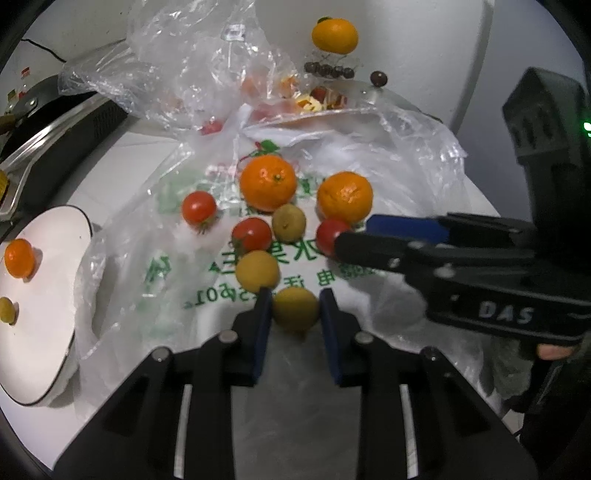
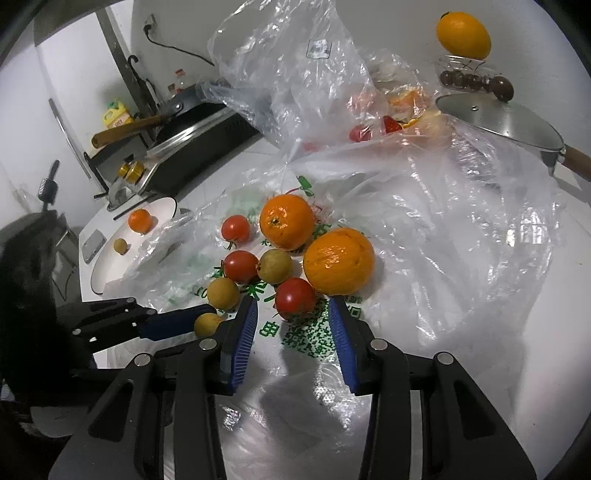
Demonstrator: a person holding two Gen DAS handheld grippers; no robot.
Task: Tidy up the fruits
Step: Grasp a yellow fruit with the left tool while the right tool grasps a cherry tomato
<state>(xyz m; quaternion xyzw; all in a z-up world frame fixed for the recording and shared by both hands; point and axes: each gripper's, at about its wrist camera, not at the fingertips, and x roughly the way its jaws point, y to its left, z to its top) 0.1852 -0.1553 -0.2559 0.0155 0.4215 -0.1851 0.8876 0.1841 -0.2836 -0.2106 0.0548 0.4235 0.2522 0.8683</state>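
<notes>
Loose fruit lies on a flat plastic bag (image 1: 207, 280): two oranges (image 1: 268, 182) (image 1: 345, 196), cherry tomatoes (image 1: 198, 207) and small yellow-green fruits (image 1: 257, 270). My left gripper (image 1: 295, 292) is shut on one yellow-green fruit (image 1: 295, 310), its blue pads pressing both sides. The right wrist view shows that fruit (image 2: 207, 325) at the left gripper's tips. My right gripper (image 2: 292, 301) is open, its pads apart on either side of a cherry tomato (image 2: 295, 298) without touching it. A white plate (image 1: 44, 332) at the left holds a small orange (image 1: 19, 257) and a yellow-green fruit (image 1: 6, 310).
Crumpled clear bags (image 2: 295, 74) with more fruit inside rise behind the pile. A metal lid (image 2: 498, 122) lies at the back right, with a lemon (image 2: 463, 35) above dark beads. A stove and pan (image 2: 177, 110) stand at the back left.
</notes>
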